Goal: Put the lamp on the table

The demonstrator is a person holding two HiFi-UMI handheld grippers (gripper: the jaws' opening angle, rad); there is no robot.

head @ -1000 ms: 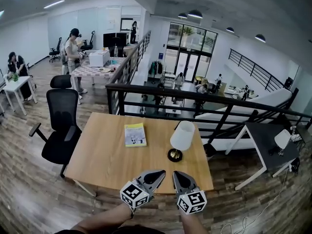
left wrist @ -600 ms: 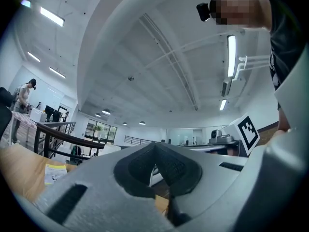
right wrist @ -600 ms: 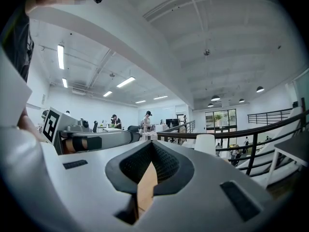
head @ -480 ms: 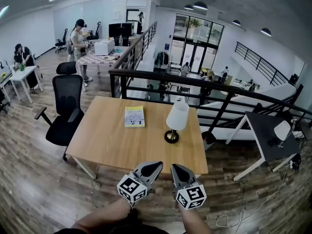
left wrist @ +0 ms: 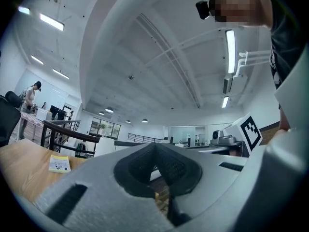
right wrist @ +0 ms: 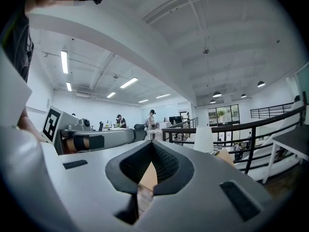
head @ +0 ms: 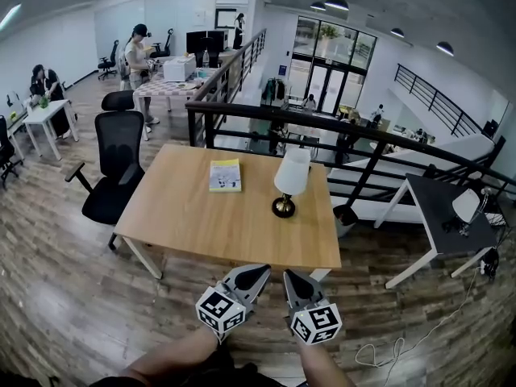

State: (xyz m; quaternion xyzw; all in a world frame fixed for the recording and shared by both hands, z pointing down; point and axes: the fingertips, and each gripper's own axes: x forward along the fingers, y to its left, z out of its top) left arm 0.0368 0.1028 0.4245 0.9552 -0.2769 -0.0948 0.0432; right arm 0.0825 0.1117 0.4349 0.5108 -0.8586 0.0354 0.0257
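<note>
**Lamp upright on the wooden table, both grippers closed and empty**

Seen from the head view, a small lamp (head: 290,185) with a white shade and a round brass-coloured foot stands upright on the far right part of a light wooden table (head: 201,228). The left gripper (head: 260,272) and right gripper (head: 290,277) hang side by side over the floor, short of the table's near edge and well apart from the lamp. Each has its jaws closed together with nothing between them.

The lamp looks light but top-heavy. Its shade is probably thin and easily dented, and the foot smooth and slippery. The slim stem just under the shade seems the safest place to grip, keeping it vertical.

A yellow book (head: 225,175) lies flat to the lamp's left, apart from it. A black office chair (head: 118,168) stands at the table's left end and a black railing (head: 242,119) runs behind. Nothing lies between the grippers and the lamp except bare tabletop
</note>
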